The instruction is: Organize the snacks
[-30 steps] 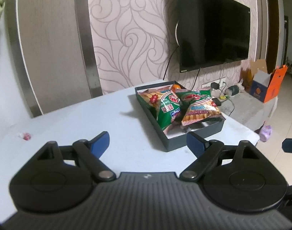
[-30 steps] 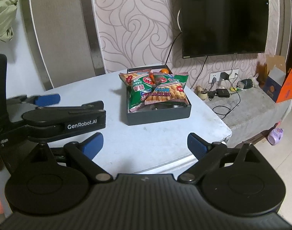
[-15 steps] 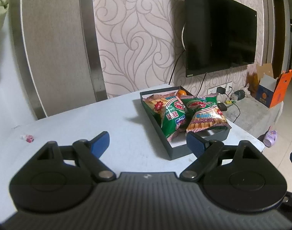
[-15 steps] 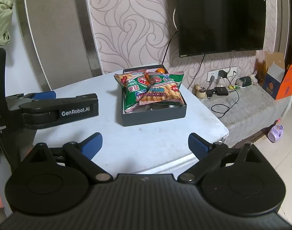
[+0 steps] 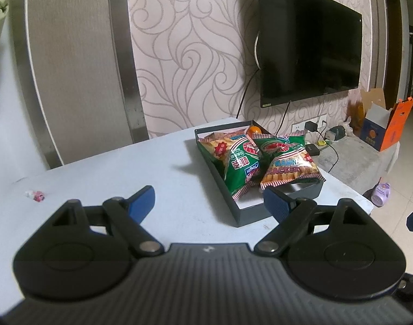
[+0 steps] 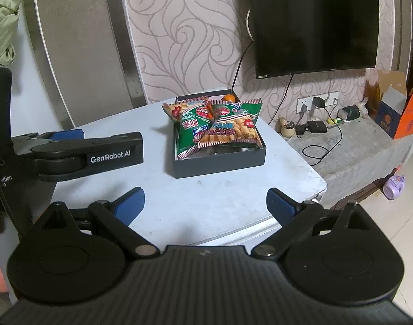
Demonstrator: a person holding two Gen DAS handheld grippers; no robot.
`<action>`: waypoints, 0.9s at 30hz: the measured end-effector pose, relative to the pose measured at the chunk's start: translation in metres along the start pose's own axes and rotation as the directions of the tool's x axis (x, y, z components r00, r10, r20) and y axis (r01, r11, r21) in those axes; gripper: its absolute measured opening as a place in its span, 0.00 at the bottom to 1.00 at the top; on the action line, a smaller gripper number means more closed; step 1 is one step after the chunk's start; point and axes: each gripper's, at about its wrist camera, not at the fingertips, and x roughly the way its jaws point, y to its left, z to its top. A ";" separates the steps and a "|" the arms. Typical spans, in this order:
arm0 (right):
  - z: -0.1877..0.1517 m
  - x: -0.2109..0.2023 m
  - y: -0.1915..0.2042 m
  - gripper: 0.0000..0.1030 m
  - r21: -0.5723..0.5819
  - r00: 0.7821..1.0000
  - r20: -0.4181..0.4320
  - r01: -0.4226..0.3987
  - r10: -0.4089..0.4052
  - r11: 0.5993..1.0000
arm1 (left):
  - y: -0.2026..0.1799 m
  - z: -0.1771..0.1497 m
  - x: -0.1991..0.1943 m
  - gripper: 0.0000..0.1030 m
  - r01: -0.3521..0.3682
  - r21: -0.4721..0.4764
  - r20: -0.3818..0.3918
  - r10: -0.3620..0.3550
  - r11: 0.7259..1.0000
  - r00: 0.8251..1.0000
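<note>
A dark grey box [image 5: 249, 216] stands at the far right of the white table [image 5: 111, 173]. It holds two green and orange prawn cracker bags [image 5: 285, 162] side by side and an orange [image 5: 253, 130] at the back. The box also shows in the right wrist view [image 6: 220, 162], with the bags [image 6: 228, 130] on top. A small pink wrapped candy [image 5: 36, 195] lies on the table at the left. My left gripper [image 5: 209, 203] is open and empty, short of the box. My right gripper [image 6: 205, 203] is open and empty above the table's near edge.
A black TV [image 5: 309, 40] hangs on the patterned wall behind the table. A low stone ledge [image 6: 355, 146] with chargers and cables sits to the right, with an orange carton [image 6: 406, 116] on it. A purple slipper [image 6: 394, 187] lies on the floor.
Both grippers have drawn back and risen slightly, so the box sits a little farther away. The jaws stay open and the snacks have not moved.
</note>
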 end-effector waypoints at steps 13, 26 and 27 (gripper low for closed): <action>0.000 0.002 0.000 0.96 -0.003 1.000 -0.009 -0.006 0.006 1.000 | -0.002 -0.001 0.003 0.86 0.004 -0.004 0.000 -0.004 1.000 1.000; 0.000 0.005 -0.001 0.96 -0.004 1.000 -0.014 -0.012 0.012 1.000 | -0.002 -0.002 0.005 0.86 0.002 -0.003 -0.001 -0.002 1.000 1.000; 0.000 0.005 -0.001 0.96 -0.004 1.000 -0.015 -0.013 0.012 1.000 | -0.002 -0.001 0.004 0.86 0.005 -0.004 -0.001 -0.005 1.000 1.000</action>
